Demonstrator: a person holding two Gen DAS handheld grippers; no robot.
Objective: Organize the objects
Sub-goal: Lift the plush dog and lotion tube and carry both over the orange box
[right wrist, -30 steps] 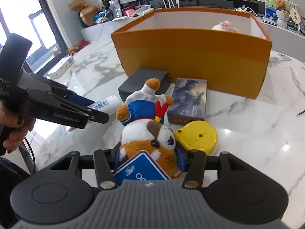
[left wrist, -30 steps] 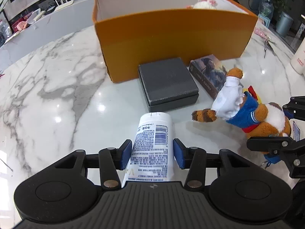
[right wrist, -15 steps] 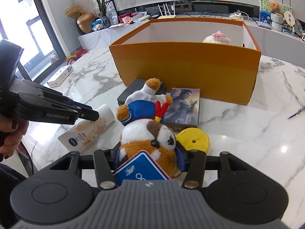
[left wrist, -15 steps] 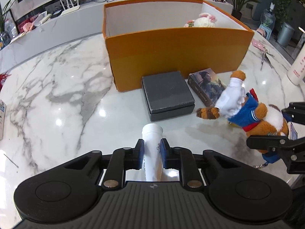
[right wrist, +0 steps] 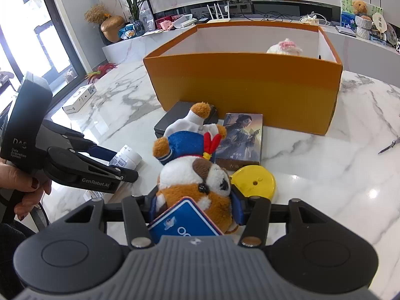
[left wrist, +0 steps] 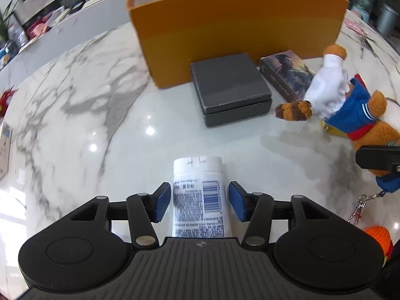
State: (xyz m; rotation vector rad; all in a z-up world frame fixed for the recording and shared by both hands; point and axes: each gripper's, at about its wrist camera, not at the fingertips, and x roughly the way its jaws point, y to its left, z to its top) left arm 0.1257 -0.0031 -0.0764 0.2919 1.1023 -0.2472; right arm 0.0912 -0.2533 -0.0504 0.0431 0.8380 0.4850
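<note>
A white tube [left wrist: 198,175] with a barcode label lies on the marble table [left wrist: 75,125], cap pointing away. My left gripper [left wrist: 199,197] straddles it with its jaws opening, and a gap shows on each side between the blue pads [left wrist: 161,200] and the tube. My right gripper [right wrist: 195,201] is shut on a brown and white plush dog [right wrist: 195,175] in a blue jacket, which rests on the table with a blue card [right wrist: 185,222] at its near end. An orange box [right wrist: 245,87] stands open behind.
A dark grey box [left wrist: 230,85], a book [right wrist: 241,140] and a yellow disc [right wrist: 253,181] lie in front of the orange box. A white plush [right wrist: 285,47] sits inside it. Scissors [right wrist: 390,146] lie far right, a small white carton [right wrist: 80,100] far left.
Half a second ago the left jaws were pinched narrowly on the tube; now they have spread apart and the tube lies flat, label up. The right gripper and plush dog have stayed put.
</note>
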